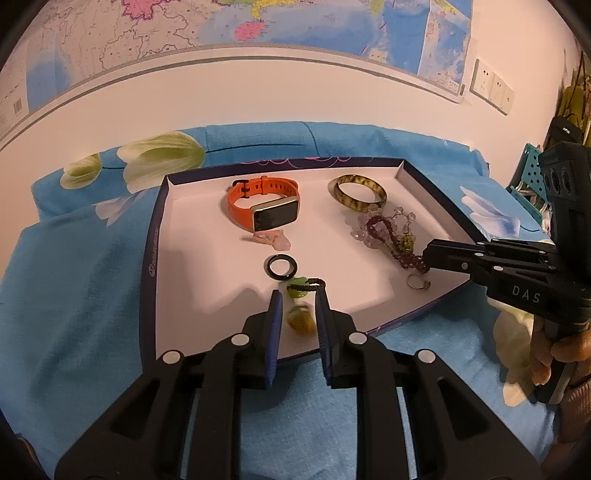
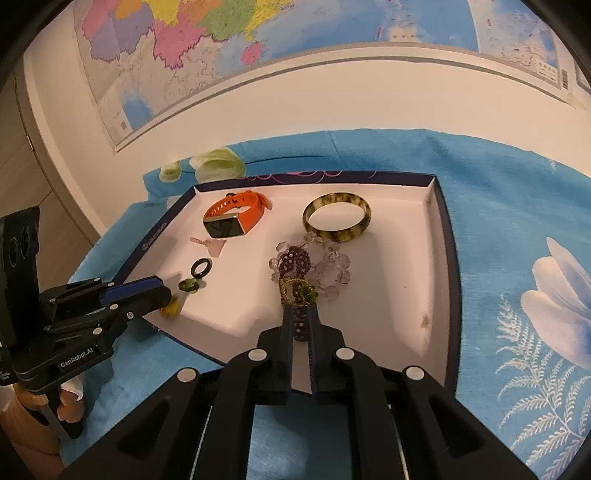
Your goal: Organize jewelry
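1. Left wrist view: a shallow box lid (image 1: 157,236), white inside with a dark blue rim, lies on a blue floral cloth (image 1: 74,295) below a wall map (image 1: 184,22).
2. The left gripper (image 1: 298,295) reaches over the near edge of the lid. Its jaws stand narrowly apart around an amber stone (image 1: 300,319); a gap shows on each side, so the blue pads do not press it.
3. A green pendant on a dark cord (image 1: 301,288) lies just beyond the fingertips, with a black ring (image 1: 281,266) behind it and a pale pink trinket (image 1: 271,238) further back.
4. An orange smartwatch (image 1: 264,205) and a mottled yellow-brown bangle (image 1: 360,192) lie at the far side of the lid.
5. Right wrist view: the right gripper (image 2: 300,314) has its jaws nearly together, clamped on the lower end of a purple beaded bracelet (image 2: 293,260), which rests in the lid's middle on a clear crystal bead bracelet (image 2: 332,267).
6. A small silver ring (image 1: 417,283) lies near the right gripper's tips.
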